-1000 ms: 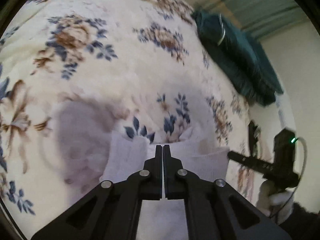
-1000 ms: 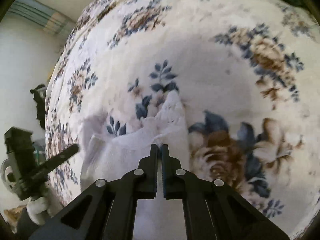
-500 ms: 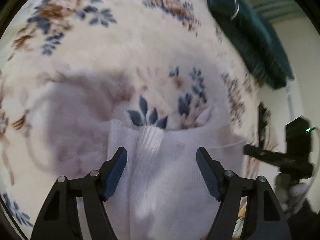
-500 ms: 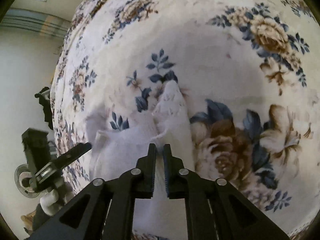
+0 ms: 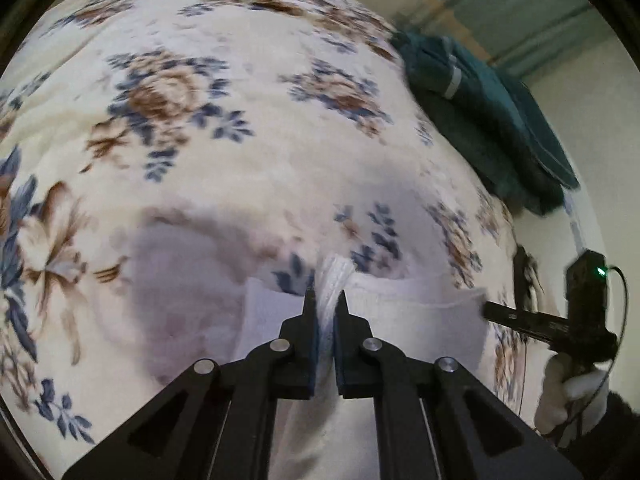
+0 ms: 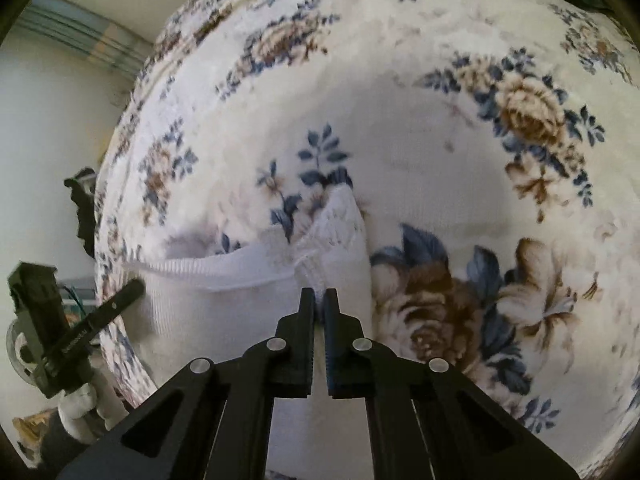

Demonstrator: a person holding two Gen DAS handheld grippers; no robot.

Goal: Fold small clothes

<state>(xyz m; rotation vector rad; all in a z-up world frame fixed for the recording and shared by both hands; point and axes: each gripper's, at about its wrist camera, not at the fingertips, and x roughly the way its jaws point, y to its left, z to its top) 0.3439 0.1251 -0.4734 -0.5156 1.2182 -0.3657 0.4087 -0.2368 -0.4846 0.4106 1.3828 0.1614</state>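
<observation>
A small white knit garment (image 5: 416,320) lies on a floral blanket (image 5: 248,160). My left gripper (image 5: 327,300) is shut on its ribbed edge, with a bunch of white fabric sticking up between the fingertips. My right gripper (image 6: 319,300) is shut on the same garment (image 6: 224,304) at a seam near its lace-like corner. Each gripper shows in the other's view: the right gripper (image 5: 520,316) at the garment's right edge, the left gripper (image 6: 100,312) at its left edge. The garment's near part is hidden under the fingers.
A folded dark teal cloth (image 5: 480,120) lies on the blanket at the far right of the left wrist view. The blanket (image 6: 440,120) ends near a pale wall (image 6: 48,120) on the left of the right wrist view. A gloved hand (image 5: 572,392) holds the right gripper.
My left gripper was shut, opened wide over the garment, then shut again on its ribbed edge. My right gripper stayed shut on the garment, whose top edge now stretches between both grippers.
</observation>
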